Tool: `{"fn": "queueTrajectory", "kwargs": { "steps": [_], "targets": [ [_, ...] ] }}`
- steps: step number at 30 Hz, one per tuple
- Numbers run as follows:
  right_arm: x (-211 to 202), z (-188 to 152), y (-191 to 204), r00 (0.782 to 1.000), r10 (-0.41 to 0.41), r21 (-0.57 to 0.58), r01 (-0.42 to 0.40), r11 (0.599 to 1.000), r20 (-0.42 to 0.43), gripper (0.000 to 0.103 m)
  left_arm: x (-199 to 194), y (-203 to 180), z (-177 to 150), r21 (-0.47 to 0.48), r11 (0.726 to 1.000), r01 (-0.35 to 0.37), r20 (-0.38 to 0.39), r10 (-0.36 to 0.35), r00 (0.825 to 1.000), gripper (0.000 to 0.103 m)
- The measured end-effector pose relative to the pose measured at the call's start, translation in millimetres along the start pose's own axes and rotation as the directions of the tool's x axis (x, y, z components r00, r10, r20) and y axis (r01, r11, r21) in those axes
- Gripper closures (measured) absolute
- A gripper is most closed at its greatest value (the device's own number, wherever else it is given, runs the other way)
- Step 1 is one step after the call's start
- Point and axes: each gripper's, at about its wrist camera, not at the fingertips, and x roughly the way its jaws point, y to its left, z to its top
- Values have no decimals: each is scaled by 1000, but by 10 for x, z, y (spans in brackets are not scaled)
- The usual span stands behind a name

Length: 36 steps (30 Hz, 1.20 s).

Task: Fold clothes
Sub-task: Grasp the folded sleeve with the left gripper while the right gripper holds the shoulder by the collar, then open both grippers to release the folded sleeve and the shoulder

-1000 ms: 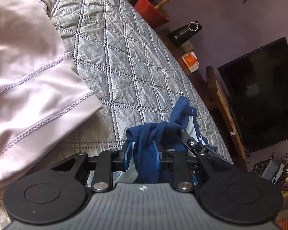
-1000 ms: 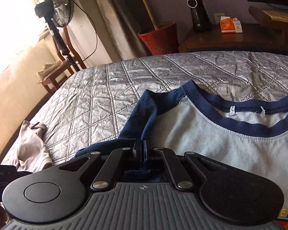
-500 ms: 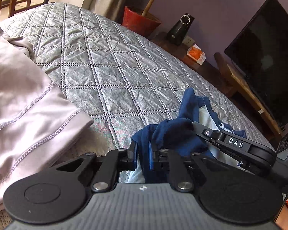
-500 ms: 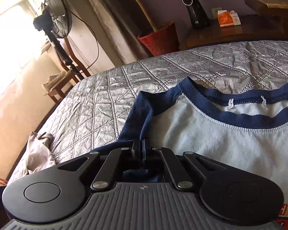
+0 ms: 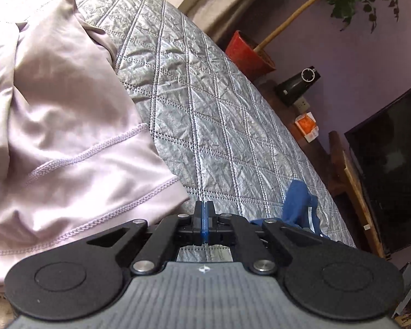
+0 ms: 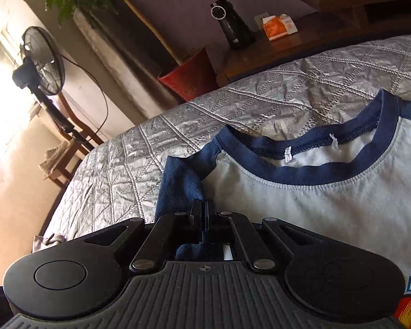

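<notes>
A pale grey T-shirt (image 6: 315, 213) with a navy collar and navy sleeves lies front up on the silver quilted bedspread (image 6: 260, 104). My right gripper (image 6: 205, 211) is shut on the shirt's navy sleeve (image 6: 178, 186), which bunches around and under the fingers. In the left wrist view my left gripper (image 5: 204, 211) is closing to shut, its blue pads together with no cloth seen between them. It hovers over the bedspread (image 5: 205, 126). The navy sleeve (image 5: 298, 203) lies just right of it, partly behind the linkage.
A lilac garment (image 5: 68, 137) lies spread on the bed's left side. Beyond the bed stand a red plant pot (image 6: 189, 76), a black speaker (image 6: 230, 24), an orange box (image 6: 278, 26) on a wooden stand, a television (image 5: 391, 164) and a standing fan (image 6: 41, 60).
The navy sleeve was between the left jaws; they have closed and the sleeve now lies beside them. The left view swung towards the lilac garment. The right gripper rolled, still gripping the sleeve.
</notes>
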Motion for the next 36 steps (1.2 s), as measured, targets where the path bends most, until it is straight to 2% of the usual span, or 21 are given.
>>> {"fn": "queueTrajectory", "kwargs": {
  "steps": [1, 4, 5, 6, 8, 9, 10, 12, 14, 16, 20, 23, 25, 27, 28, 30, 32, 33, 34, 36],
  "targets": [
    [-12, -3, 8, 1000, -5, -14, 5, 1000, 6, 101, -6, -9, 4, 8, 1000, 0, 1, 0, 1000, 102],
    [-69, -6, 258, 999, -32, -166, 34, 985, 15, 100, -55, -127, -27, 80, 997, 9, 28, -12, 1000, 101],
    [-132, 12, 317, 999, 9, -175, -2, 985, 40, 99, -75, -195, -49, 116, 993, 26, 37, -30, 999, 101],
    [-211, 31, 362, 996, 19, -181, -4, 984, 84, 97, -82, -277, -90, 159, 986, 48, 36, -55, 998, 101],
    [-345, 80, 401, 986, 2, -184, 29, 983, 167, 93, -45, -416, -200, 231, 969, 81, 4, -84, 996, 97],
    [-371, 104, 412, 983, -2, -194, 38, 980, 182, 93, -5, -468, -273, 257, 962, 90, -21, -88, 996, 97],
    [-357, 115, 431, 985, 1, -215, 37, 976, 172, 92, 18, -501, -326, 278, 957, 86, -36, -79, 996, 97],
    [-264, 65, 515, 995, 31, -284, -2, 959, 98, 92, 44, -549, -400, 325, 944, 64, -53, -49, 997, 96],
    [-171, 15, 599, 998, 56, -349, -45, 936, 21, 92, 70, -578, -468, 372, 928, 32, -63, -9, 998, 86],
    [-60, -37, 656, 997, 58, -373, -71, 925, -46, 92, 87, -561, -502, 413, 910, -18, -51, 43, 998, 93],
    [274, -84, 676, 992, 17, -393, -66, 917, -126, 92, 59, -541, -494, 418, 905, -74, -13, 88, 996, 95],
    [411, -71, 832, 994, 12, -467, -64, 882, -113, 92, 25, -554, -510, 433, 892, -128, 34, 126, 991, 97],
    [430, -67, 950, 993, -7, -523, -57, 850, -118, 88, 14, -556, -491, 430, 886, -170, 66, 157, 985, 95],
    [433, -61, 1056, 993, -20, -571, -52, 819, -118, 82, -27, -502, -452, 414, 882, -228, 100, 204, 974, 79],
    [355, -49, 1050, 995, 0, -563, -55, 824, -97, 82, -50, -466, -419, 400, 885, -237, 109, 211, 971, 77],
    [253, -39, 1010, 998, 13, -549, -49, 834, -69, 80, -102, -412, -364, 379, 891, -250, 130, 216, 968, 82],
    [381, -114, 1023, 991, -63, -613, -22, 790, -116, 80, -174, -406, -344, 375, 894, -244, 157, 199, 967, 82],
    [423, -158, 1047, 992, -46, -640, -39, 767, -115, 74, -195, -411, -340, 379, 895, -237, 163, 187, 969, 81],
    [457, -126, 1053, 988, -28, -619, -74, 782, -153, 68, -195, -418, -347, 386, 894, -227, 159, 178, 971, 80],
    [378, 22, 1015, 991, 22, -525, -88, 847, -131, 67, -167, -429, -364, 402, 891, -209, 136, 167, 976, 79]
  ]
}}
